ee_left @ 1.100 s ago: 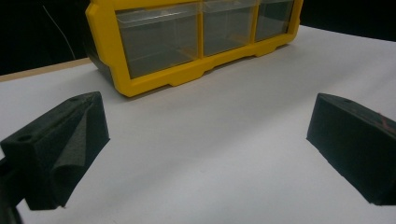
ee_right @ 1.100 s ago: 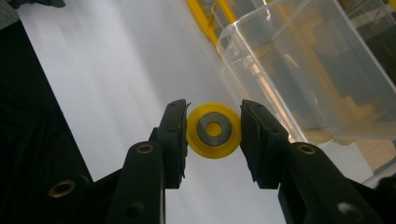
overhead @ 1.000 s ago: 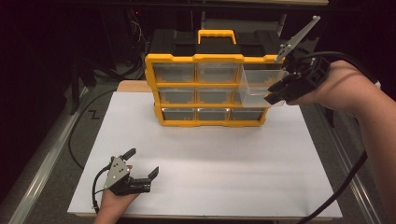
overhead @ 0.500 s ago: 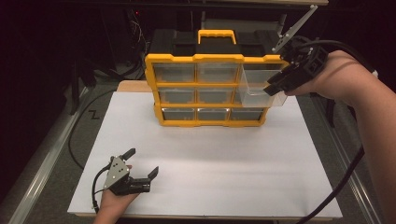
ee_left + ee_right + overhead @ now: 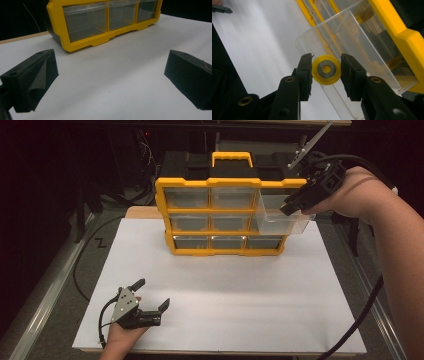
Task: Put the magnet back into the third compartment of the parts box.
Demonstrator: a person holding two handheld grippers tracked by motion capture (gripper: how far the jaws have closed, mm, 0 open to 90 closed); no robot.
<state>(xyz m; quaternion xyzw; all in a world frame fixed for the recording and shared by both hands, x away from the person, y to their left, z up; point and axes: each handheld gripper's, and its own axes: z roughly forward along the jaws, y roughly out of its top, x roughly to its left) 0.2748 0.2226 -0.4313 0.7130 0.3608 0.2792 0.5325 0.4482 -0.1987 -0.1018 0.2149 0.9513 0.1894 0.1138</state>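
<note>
A yellow-framed organiser (image 5: 230,182) with clear drawers stands at the back of the white sheet. Its middle-right clear drawer (image 5: 280,222) is pulled out. My right gripper (image 5: 291,207) hovers over that drawer's open top. In the right gripper view, the right gripper (image 5: 326,75) is shut on a small yellow wheel (image 5: 319,76) with a metal hub, directly above the clear drawer (image 5: 352,37). My left gripper (image 5: 152,292) rests open near the sheet's front left corner. In the left gripper view, the left gripper (image 5: 112,77) has nothing between its wide-apart jaws and faces the organiser (image 5: 82,42).
The white sheet (image 5: 225,295) covers most of the table in front of the organiser. A black cable (image 5: 367,305) trails from my right gripper down the right side. Another cable (image 5: 85,250) loops off the table's left edge.
My right gripper has risen a little and shifted left over the open drawer, still holding the wheel. The left gripper has stayed still.
</note>
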